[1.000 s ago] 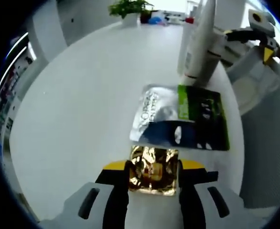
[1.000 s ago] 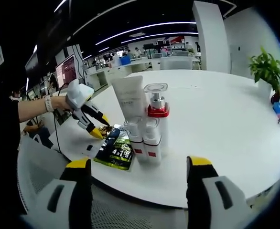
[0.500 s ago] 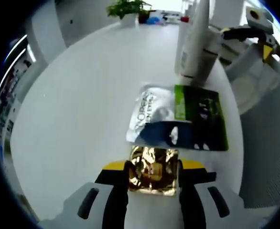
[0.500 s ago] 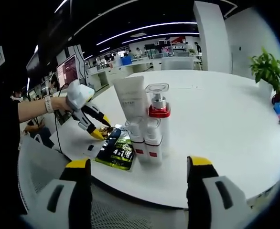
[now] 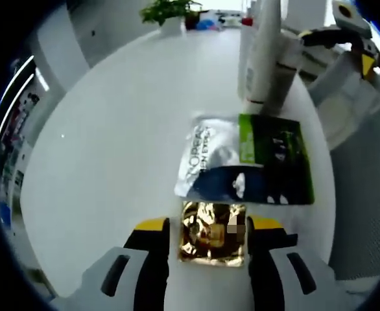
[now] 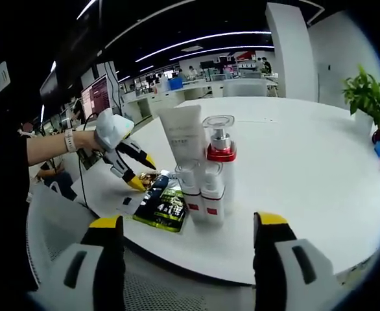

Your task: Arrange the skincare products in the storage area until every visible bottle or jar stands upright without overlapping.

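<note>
The skincare products stand in a tight cluster near the front edge of the white counter (image 6: 294, 162): a white tube (image 6: 185, 137) upright on its cap, a pump bottle (image 6: 220, 162) with a red collar and clear top beside it, and two small white bottles (image 6: 201, 194) with red bands just in front, touching one another. Flat on the counter beside the tube's foot lie two sachets, a green and black one (image 5: 274, 159) and a silver and dark blue one (image 5: 209, 159), side by side and partly overlapping. Just beyond those, away from the bottles, a gold foil sachet (image 5: 213, 232) sits between the jaws of the left gripper (image 5: 209, 228); the jaws stand on either side of it, and whether they pinch it I cannot tell. A hand (image 6: 86, 139) wearing a wristband holds that gripper. The right gripper (image 6: 190, 223) hangs off the counter's edge in front of the bottles, its jaws spread wide with nothing between them. A potted plant (image 6: 365, 97) stands at the counter's far side.
</note>
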